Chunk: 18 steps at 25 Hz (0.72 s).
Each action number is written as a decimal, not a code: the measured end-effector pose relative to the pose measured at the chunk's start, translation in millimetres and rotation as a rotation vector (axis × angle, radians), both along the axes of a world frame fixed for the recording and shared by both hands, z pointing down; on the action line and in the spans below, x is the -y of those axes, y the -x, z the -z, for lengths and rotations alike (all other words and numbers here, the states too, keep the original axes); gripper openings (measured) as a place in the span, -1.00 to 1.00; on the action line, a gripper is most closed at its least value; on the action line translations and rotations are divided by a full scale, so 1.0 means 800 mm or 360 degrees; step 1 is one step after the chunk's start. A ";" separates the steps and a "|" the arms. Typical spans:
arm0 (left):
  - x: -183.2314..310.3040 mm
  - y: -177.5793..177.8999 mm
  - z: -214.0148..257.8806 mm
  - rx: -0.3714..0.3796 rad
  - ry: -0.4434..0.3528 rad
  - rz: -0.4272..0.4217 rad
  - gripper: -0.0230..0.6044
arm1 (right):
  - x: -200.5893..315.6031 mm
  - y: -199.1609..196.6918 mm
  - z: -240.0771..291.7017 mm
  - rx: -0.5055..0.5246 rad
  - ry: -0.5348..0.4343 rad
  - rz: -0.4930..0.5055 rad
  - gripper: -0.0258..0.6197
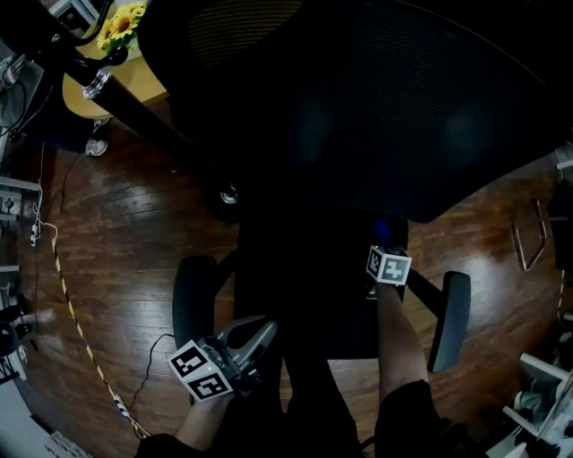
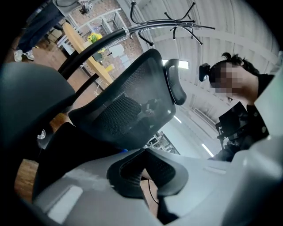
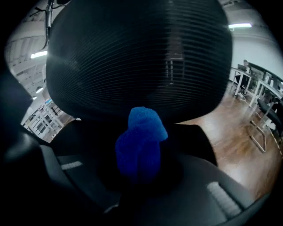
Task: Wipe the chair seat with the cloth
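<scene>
**Clamping a blue cloth at the back of the seat**

The right gripper (image 3: 142,174) has its jaws closed on a bunched blue cloth (image 3: 141,139), which stands up from between them. Seen from the head view, this gripper is over the rear of the black seat (image 1: 313,286), with the cloth just under the lower edge of the backrest (image 1: 358,107). The dark makes it impossible to tell whether cloth and seat touch.

The mesh backrest is the main obstruction. It fills most of the right gripper view, and from above it overhangs and hides the rear strip of the seat.

The left gripper (image 1: 267,327) is at the seat's front left corner, with its jaws drawn together and nothing between them. Its own view looks up past the backrest to the headrest (image 2: 174,84), a person (image 2: 247,110) leaning over, and a metal coat stand (image 2: 177,24).

A left armrest (image 1: 192,300) and a right armrest (image 1: 450,318) flank the seat on either side. Around the chair lies a wooden floor (image 1: 134,224), with a striped cable (image 1: 76,326) trailing along the left. Farther off at upper left is a table (image 1: 134,76) bearing sunflowers (image 1: 121,22).
</scene>
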<state>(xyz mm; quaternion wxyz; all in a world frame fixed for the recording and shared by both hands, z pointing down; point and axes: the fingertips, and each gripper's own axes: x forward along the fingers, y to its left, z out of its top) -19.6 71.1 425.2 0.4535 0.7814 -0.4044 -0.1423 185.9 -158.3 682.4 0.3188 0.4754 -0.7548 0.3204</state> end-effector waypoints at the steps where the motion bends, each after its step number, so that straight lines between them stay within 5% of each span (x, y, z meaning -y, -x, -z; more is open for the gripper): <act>1: 0.003 -0.004 -0.001 -0.0002 -0.0002 -0.0023 -0.96 | -0.001 -0.025 0.004 -0.0027 -0.0008 -0.0039 -0.81; 5: 0.011 -0.027 0.002 -0.0002 -0.0001 -0.0089 -0.96 | -0.005 -0.092 0.021 -0.0115 -0.0057 -0.0066 -0.81; 12: 0.011 -0.039 0.008 -0.0001 -0.0012 -0.0129 -0.96 | -0.001 -0.101 0.024 -0.0002 -0.0046 -0.0102 -0.81; 15: 0.003 -0.032 0.010 -0.0013 -0.0021 -0.0102 -0.96 | -0.005 -0.084 0.047 0.0042 -0.0044 -0.0102 -0.81; 18: -0.001 -0.022 0.014 -0.0029 -0.0039 -0.0063 -0.96 | -0.014 -0.017 0.054 0.0123 -0.0109 0.0063 -0.81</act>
